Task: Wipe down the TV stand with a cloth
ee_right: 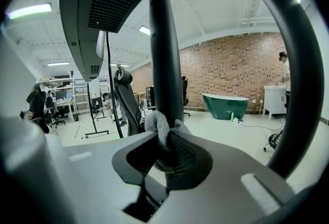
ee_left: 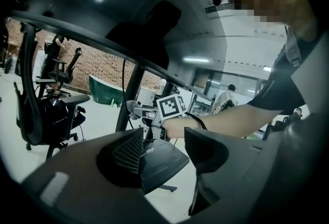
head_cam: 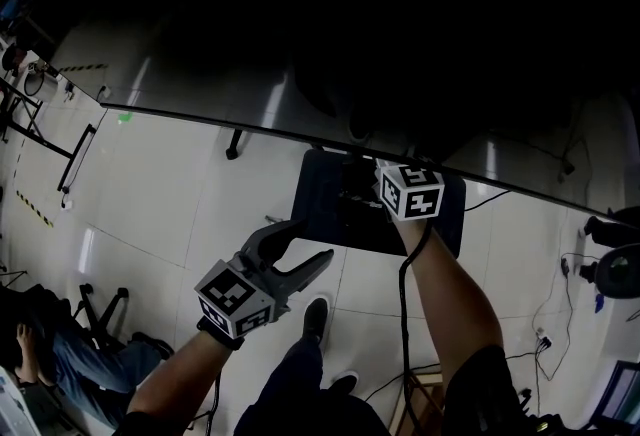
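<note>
Right gripper [ee_right: 167, 147] pinches cloth [ee_right: 161, 126] at TV stand pole [ee_right: 165, 53], office chair [ee_right: 126, 100] beyond.

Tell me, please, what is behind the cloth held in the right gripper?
The TV stand's dark pole stands right behind the grey cloth pinched in the right gripper. The cloth covers that stretch of pole, so contact cannot be seen.

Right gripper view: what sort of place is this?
Likely an open-plan lab or workshop-office, not a home: a brick wall, a green bathtub standing on the open floor, an office chair and shelving behind.
</note>
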Motion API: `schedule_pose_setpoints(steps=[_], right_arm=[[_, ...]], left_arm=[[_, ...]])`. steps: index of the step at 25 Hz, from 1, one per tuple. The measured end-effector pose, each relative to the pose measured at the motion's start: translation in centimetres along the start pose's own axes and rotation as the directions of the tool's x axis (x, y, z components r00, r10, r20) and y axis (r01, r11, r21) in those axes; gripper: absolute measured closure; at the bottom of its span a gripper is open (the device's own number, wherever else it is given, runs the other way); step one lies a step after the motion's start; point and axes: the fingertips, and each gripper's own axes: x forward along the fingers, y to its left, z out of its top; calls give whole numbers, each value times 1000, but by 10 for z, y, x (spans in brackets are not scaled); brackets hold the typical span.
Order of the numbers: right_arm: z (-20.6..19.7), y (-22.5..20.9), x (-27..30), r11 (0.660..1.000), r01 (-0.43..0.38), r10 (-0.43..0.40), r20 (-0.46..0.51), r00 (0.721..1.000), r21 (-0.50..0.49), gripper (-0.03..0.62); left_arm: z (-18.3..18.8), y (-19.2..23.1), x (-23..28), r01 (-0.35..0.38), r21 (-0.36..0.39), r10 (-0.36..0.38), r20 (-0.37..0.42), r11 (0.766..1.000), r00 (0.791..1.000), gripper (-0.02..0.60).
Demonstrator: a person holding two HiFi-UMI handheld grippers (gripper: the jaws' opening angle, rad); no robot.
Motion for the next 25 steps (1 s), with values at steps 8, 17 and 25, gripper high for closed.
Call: schedule_pose_setpoints(steps=[8, 17, 25], right_arm=[[-15, -4, 19, 998, -40, 41, 5, 999, -43, 549], [-75, -9, 43, 996, -79, 72, -163, 984, -38, 549], [-127, -12, 61, 990, -141, 142, -328, 934, 27, 549]], left_arm=[[-13, 8, 15, 16, -5, -16, 11, 1000, 1000, 308], [-33, 17, 27, 30, -18, -30, 5, 999, 1000, 308], [-42, 22, 35, 28, -36, -29, -6, 999, 1000, 308]])
